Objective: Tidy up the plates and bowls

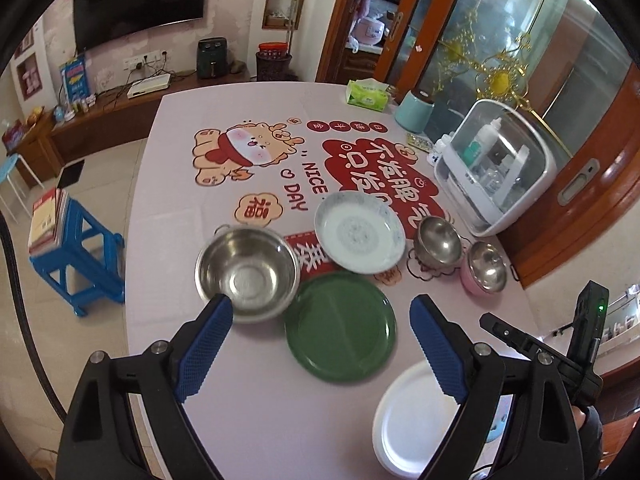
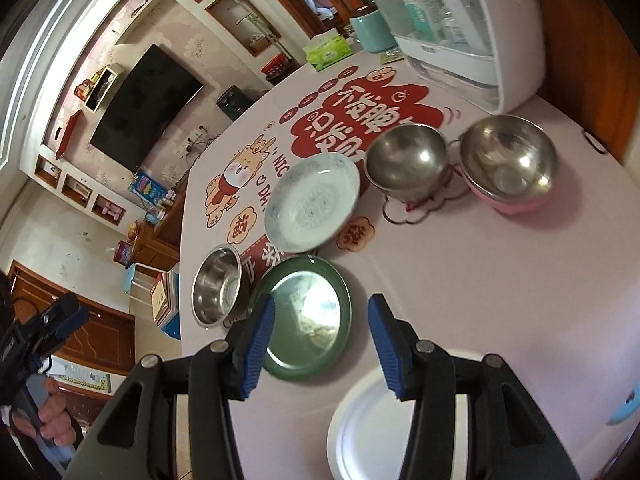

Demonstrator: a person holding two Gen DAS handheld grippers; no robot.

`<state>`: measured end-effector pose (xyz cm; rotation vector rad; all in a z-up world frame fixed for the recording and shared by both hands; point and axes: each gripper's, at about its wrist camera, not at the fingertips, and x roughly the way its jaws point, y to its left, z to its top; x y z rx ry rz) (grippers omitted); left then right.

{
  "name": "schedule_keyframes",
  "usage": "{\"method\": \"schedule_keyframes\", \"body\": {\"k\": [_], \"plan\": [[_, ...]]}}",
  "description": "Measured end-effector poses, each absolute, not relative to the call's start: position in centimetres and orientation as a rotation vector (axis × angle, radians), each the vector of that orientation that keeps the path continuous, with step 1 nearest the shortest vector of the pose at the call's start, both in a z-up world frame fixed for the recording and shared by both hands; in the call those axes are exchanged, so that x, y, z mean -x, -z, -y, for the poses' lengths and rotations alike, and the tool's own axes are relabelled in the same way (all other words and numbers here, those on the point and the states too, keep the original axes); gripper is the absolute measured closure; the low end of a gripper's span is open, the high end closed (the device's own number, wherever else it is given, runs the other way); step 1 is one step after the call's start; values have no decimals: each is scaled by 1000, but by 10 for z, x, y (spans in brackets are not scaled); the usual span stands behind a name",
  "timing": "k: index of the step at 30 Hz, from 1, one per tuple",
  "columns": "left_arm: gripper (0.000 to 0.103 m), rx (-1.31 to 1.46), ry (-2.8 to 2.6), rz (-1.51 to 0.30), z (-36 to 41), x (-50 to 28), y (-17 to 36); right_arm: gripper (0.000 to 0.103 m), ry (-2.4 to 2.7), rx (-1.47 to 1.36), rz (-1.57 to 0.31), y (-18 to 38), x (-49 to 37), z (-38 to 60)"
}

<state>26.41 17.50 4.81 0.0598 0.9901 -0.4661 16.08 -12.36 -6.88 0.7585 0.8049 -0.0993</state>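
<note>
Seen from above a pink counter [image 1: 248, 420] with a printed cartoon cloth, dishes spread in a loose row. Far left: a shiny steel bowl [image 1: 247, 274], round and deep, just ahead of the left tool [image 1: 322, 354], nearer to it than to the other. That tool spread wide and empty, blue ribbed pads [image 1: 206, 348] apart. Centre: a glossy green plate [image 1: 340, 326], flat, directly before both tools; touching its far rim, a pale ceramic plate [image 1: 359, 232]. Nearest right: a plain white plate [image 1: 412, 424], matte. Right tool [image 2: 322, 346] half spread, empty, over green and white plates. Far right: two small steel bowls [image 1: 437, 245], one with a pink shell.
</note>
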Motion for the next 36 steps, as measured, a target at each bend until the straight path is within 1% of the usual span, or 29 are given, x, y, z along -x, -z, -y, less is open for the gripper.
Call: {"method": "schedule_keyframes", "body": {"k": [9,20,28,34,36], "plan": [[14,-135,455,-1045,-131,-335,-21,54,46,-754,-797,88,-211,142],[14,-137,474,-1106,-92,-391,28,54,53,-746,-807,120,-259,147],[14,-146,488,-1149,-70,-428,74,54,83,-706,-742,140,-275,144],[14,-158,495,-1199,-56,-449,114,54,105,-646,-726,155,-287,135],[16,-159,495,-1222,-51,-455,130,54,109,-627,-722,159,-289,132]]}}
